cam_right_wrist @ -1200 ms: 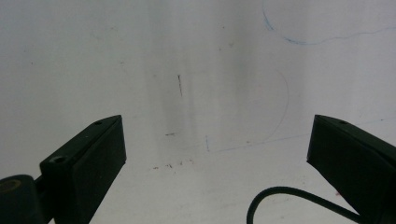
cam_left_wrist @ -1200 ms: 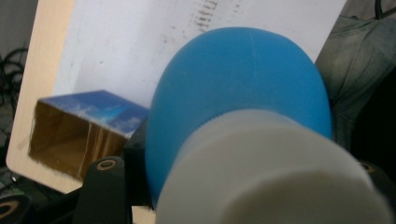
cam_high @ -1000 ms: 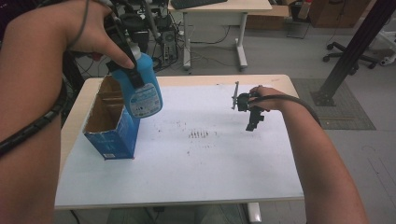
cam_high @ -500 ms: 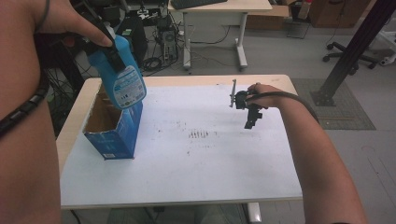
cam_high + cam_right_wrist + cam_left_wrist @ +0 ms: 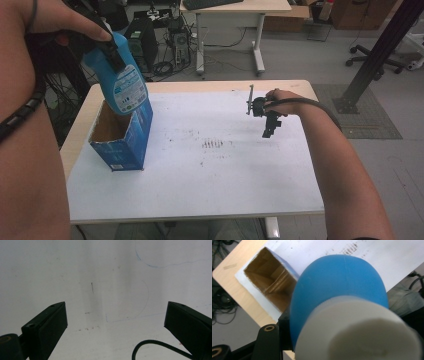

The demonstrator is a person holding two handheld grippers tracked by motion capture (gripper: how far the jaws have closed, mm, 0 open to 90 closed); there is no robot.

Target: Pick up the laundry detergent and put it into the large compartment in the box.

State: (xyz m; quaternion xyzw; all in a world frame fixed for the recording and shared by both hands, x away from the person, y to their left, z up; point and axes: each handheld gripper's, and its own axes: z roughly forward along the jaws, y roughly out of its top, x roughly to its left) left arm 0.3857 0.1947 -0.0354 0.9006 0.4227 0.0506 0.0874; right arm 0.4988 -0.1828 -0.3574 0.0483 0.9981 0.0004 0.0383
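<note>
I have my left hand-held gripper [image 5: 107, 50] clamped on the blue plastic bottle with a white cap [image 5: 122, 82], hanging tilted above the open blue cardboard box [image 5: 122, 142]. My right hand-held gripper [image 5: 270, 127] rests with jaws apart and empty over the white tabletop [image 5: 225, 190].

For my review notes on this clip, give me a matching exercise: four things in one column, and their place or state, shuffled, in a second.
Things:
1. blue bottle
2. blue box
3. right gripper
4. left gripper

States:
A. jaws open over the white sheet, nothing between them
B. stands open-topped on the table's left side
C. held in the air above the box
D. shut on the bottle

Pairs: 1-C, 2-B, 3-A, 4-D
</note>
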